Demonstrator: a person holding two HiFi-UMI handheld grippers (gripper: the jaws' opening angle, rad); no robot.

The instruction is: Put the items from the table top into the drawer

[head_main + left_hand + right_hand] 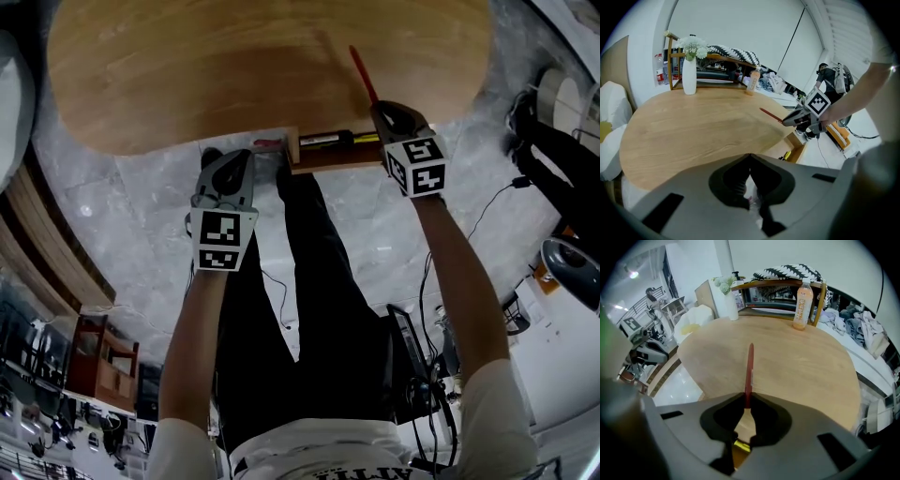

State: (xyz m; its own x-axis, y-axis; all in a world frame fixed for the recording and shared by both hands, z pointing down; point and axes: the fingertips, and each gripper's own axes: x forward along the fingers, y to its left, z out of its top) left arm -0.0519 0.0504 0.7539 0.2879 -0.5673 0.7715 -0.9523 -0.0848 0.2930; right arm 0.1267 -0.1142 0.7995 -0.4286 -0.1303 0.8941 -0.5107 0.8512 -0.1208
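A thin red pencil (363,75) sticks out over the wooden table top (234,66), and my right gripper (380,106) is shut on its near end. In the right gripper view the red pencil (749,371) runs straight out from the closed jaws of the right gripper (746,404). Just below it the wooden drawer (328,155) stands pulled out under the table's near edge, with a yellow item (366,137) inside. My left gripper (242,159) hangs left of the drawer, off the table edge. Its jaws are shut, and I see nothing held in the left gripper (750,157).
At the table's far side stand a white vase of flowers (689,70) and an orange bottle (801,305), with a chair draped in patterned cloth (787,273) behind them. A small pink thing (267,143) shows at the drawer's left end. My legs (319,281) and cables (422,366) are below.
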